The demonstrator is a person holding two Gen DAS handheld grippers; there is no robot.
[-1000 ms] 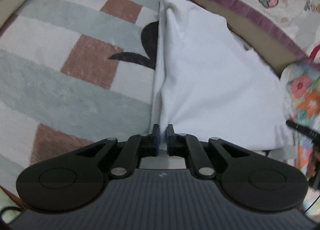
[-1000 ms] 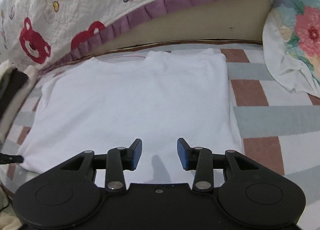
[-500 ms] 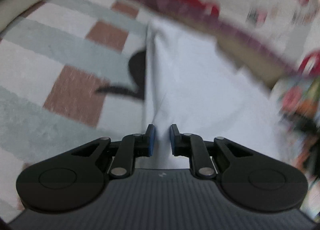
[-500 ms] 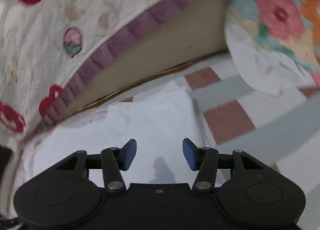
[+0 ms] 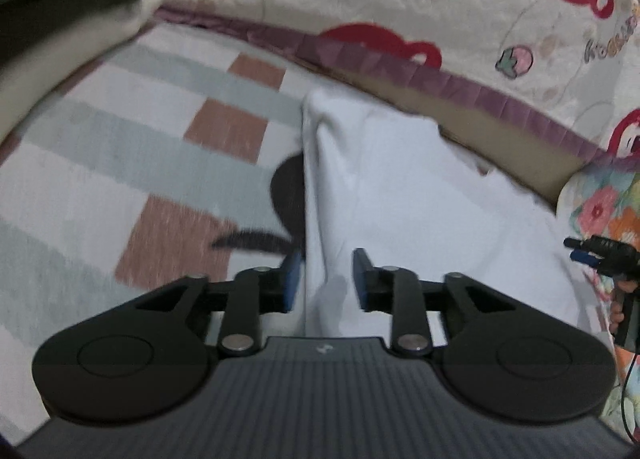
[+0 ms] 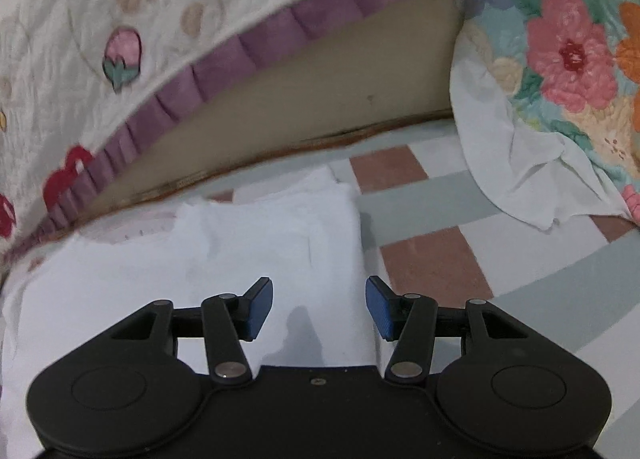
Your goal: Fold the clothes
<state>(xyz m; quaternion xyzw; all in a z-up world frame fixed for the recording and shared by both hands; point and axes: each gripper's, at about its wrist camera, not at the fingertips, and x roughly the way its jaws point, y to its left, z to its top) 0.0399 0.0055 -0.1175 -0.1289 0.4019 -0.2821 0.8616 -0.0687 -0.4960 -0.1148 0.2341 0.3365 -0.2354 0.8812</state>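
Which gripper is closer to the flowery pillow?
Right. The right gripper hovers over the white shirt edge facing the flowery pillow; the left gripper is at the shirt's opposite edge.

1. left gripper (image 5: 325,274): jaws parted, blue pads facing each other across a clear gap, nothing clamped between them; fingers reach forward and level from the black body.
2. right gripper (image 6: 319,307): jaws spread wide, wider than the left pair, blue pads angled slightly outward, gap empty.
3. in the left wrist view, the right gripper's tip shows at the far right edge, with fingertips (image 5: 618,313) of the person's hand just below it.
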